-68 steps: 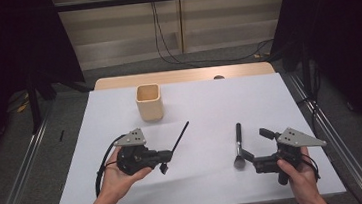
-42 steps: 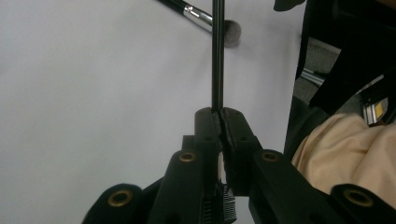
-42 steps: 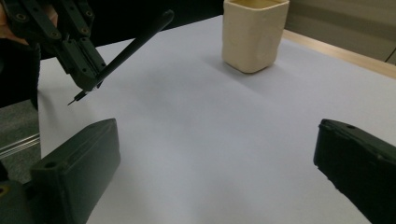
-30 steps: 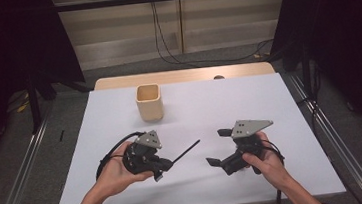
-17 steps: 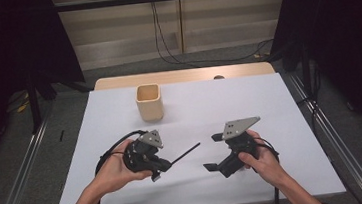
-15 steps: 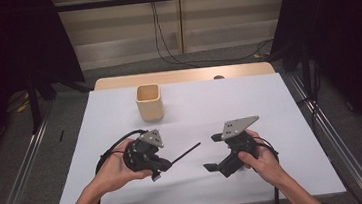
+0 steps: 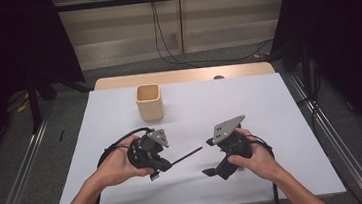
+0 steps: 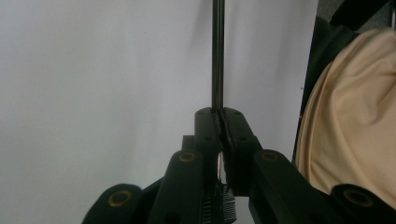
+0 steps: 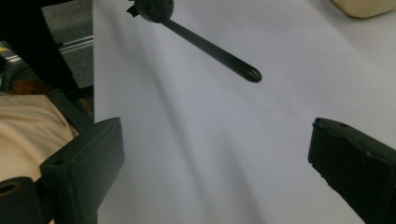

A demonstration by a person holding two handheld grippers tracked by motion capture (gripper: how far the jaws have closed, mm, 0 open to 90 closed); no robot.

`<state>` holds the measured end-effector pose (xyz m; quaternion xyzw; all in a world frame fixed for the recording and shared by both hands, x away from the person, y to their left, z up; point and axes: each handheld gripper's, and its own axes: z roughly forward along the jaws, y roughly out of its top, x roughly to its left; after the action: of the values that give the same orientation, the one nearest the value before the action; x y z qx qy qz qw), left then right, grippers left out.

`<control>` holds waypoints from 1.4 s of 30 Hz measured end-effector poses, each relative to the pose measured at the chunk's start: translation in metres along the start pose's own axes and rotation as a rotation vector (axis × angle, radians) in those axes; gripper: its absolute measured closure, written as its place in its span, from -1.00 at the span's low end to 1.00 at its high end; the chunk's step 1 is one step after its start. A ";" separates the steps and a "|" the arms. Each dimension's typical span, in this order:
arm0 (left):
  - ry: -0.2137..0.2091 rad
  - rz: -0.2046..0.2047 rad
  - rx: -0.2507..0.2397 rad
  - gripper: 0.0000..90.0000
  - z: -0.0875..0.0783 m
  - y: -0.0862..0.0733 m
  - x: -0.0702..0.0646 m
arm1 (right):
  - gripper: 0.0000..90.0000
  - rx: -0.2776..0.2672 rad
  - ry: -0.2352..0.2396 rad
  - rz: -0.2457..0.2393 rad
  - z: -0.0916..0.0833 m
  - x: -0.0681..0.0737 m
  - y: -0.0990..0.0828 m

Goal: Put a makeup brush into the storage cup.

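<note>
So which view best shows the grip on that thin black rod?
The left gripper view: the left gripper is shut on the thin black rod, which runs straight up from its pads. The high view shows the rod small, pointing toward the right gripper. The right gripper view shows its rounded free end.

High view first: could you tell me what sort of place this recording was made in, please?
Probably a lab recording bay: a white-topped table flanked by black curtains, metal floor rails alongside, and cables hanging down the back wall.
</note>
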<state>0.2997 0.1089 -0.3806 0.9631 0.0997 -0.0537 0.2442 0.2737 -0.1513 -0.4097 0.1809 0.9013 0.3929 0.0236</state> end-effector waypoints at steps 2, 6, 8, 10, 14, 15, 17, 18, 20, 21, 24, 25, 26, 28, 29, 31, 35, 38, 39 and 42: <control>-0.006 0.012 0.016 0.90 0.000 0.002 0.000 | -0.92 0.014 0.008 -0.003 0.002 -0.001 0.001; -0.006 0.013 0.022 0.90 0.001 0.006 0.004 | -0.93 0.050 0.020 -0.014 0.006 -0.001 0.003; -0.015 0.015 0.033 0.90 0.003 0.007 0.007 | -0.93 0.072 0.017 -0.015 0.009 -0.001 0.004; -0.012 0.022 0.057 0.90 0.006 0.008 0.008 | -0.93 0.082 0.018 -0.014 0.010 -0.003 0.003; -0.013 0.024 0.080 0.90 0.009 0.008 0.010 | -0.93 0.104 0.037 -0.013 0.012 -0.006 0.003; -0.006 0.026 0.089 0.90 0.009 0.009 0.010 | -0.93 0.115 0.039 -0.016 0.013 -0.006 0.004; -0.012 0.029 0.106 0.90 0.010 0.010 0.010 | -0.93 0.144 0.062 -0.021 0.015 -0.006 0.006; -0.017 0.043 0.120 0.90 0.010 0.010 0.009 | -0.93 0.155 0.061 -0.027 0.016 -0.006 0.007; -0.018 0.050 0.138 0.90 0.011 0.011 0.008 | -0.92 0.183 0.045 -0.032 0.018 -0.007 0.010; -0.020 0.047 0.134 0.90 0.011 0.012 0.007 | -0.91 0.193 0.042 -0.031 0.018 -0.008 0.011; -0.019 0.055 0.148 0.90 0.013 0.013 0.007 | -0.90 0.211 0.063 -0.031 0.017 -0.012 0.014; -0.018 0.061 0.162 0.90 0.014 0.014 0.007 | -0.89 0.224 0.065 -0.027 0.017 -0.012 0.015; -0.022 0.069 0.170 0.90 0.015 0.015 0.007 | -0.87 0.236 0.066 -0.034 0.018 -0.013 0.015; -0.024 0.080 0.190 0.90 0.017 0.017 0.006 | -0.72 0.263 0.085 -0.049 0.020 -0.013 0.016; -0.025 0.077 0.188 0.90 0.018 0.017 0.005 | -0.71 0.274 0.095 -0.054 0.022 -0.013 0.016; -0.034 0.083 0.202 0.90 0.019 0.018 0.004 | -0.71 0.294 0.104 -0.062 0.027 -0.014 0.016; -0.036 0.091 0.225 0.90 0.020 0.019 0.003 | -0.61 0.331 0.121 -0.093 0.034 -0.012 0.016; -0.039 0.097 0.239 0.90 0.019 0.020 0.003 | -0.48 0.350 0.123 -0.096 0.033 -0.010 0.020; -0.033 0.100 0.244 0.90 0.019 0.021 0.002 | -0.45 0.363 0.139 -0.103 0.033 -0.011 0.021; -0.031 0.097 0.240 0.90 0.018 0.023 0.001 | -0.40 0.369 0.142 -0.112 0.033 -0.012 0.025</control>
<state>0.3051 0.0809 -0.3860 0.9881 0.0423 -0.0680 0.1312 0.2984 -0.1164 -0.4153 0.1034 0.9661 0.2309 -0.0517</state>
